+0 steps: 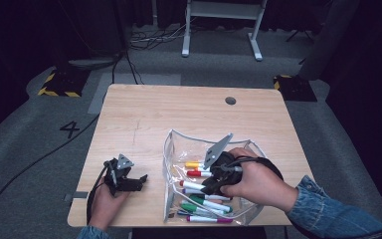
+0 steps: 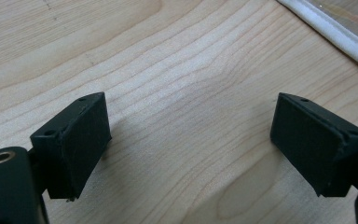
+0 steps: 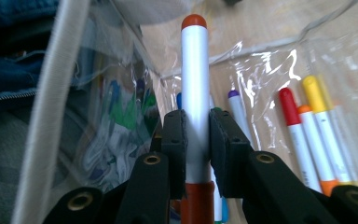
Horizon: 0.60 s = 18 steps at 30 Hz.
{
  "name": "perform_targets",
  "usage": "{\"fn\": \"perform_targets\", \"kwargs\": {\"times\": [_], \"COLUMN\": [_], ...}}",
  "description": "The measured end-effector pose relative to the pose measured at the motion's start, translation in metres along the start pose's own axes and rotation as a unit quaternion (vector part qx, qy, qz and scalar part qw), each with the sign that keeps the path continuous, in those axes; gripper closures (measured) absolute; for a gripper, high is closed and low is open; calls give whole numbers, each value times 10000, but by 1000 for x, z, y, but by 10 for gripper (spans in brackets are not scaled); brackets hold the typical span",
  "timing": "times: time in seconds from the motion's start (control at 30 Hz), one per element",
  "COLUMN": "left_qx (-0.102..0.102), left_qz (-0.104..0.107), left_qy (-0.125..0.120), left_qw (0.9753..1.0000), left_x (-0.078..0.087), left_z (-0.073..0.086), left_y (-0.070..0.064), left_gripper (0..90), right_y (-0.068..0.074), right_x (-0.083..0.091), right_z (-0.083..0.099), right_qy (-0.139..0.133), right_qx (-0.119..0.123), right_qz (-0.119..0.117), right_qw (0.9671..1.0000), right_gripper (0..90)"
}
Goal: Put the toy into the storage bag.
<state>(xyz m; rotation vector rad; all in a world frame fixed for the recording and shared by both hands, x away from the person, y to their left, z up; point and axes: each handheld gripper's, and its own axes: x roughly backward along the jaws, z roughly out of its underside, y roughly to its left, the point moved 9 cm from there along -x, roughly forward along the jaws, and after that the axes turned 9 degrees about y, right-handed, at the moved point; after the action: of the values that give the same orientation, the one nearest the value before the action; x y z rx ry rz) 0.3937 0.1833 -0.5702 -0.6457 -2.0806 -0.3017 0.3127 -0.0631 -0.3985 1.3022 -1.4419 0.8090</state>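
Note:
A clear plastic pouch [image 1: 171,144] with a white rim lies open on the wooden table [image 1: 179,112], holding several coloured markers [image 1: 199,173]. My right gripper [image 1: 214,183] reaches inside the pouch. In the right gripper view its jaws are shut on a white marker with an orange-red cap [image 3: 195,84], which points up between the pads; red, orange, yellow and purple markers [image 3: 307,130] lie beside it. My left gripper [image 1: 138,180] rests low over the bare table near the front left, left of the pouch. Its jaws stand wide open with nothing between them [image 2: 191,140].
The pouch's white rim [image 2: 335,35] crosses the top right corner of the left gripper view. A round cable hole [image 1: 230,100] sits near the table's far edge. Cables and a white frame stand on the floor beyond the table.

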Motion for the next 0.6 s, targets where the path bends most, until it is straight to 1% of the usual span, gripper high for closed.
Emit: {"fn": "perform_targets", "kwargs": {"times": [0.1,0.27,0.33,0.47,0.53,0.57,0.6], "left_qx": [-1,-1,-1,1,-2,-1,-1], "left_qz": [-1,-3,0,-4,-3,1,-2], "left_qy": [-1,2,2,2,2,1,3], "left_qw": [10000,10000,10000,10000,10000,10000,10000], "left_x": [0,0,0,0,0,0,0], "left_z": [0,0,0,0,0,0,0], "left_y": [0,0,0,0,0,0,0], "left_gripper": [121,121,121,121,120,121,121], "right_y": [2,2,-1,-3,-3,-4,-5], "right_x": [-18,-40,-50,-63,-71,-74,-77], "right_z": [2,6,9,13,15,15,17], "right_qy": [291,587,736,943,1071,1093,1179], "right_qx": [18,23,12,-9,27,74,111], "right_qz": [-44,-111,-100,-190,-203,-186,-182], "right_qw": [9996,9982,9972,9954,9940,9938,9928], "right_gripper": [766,766,766,766,765,764,743]}}
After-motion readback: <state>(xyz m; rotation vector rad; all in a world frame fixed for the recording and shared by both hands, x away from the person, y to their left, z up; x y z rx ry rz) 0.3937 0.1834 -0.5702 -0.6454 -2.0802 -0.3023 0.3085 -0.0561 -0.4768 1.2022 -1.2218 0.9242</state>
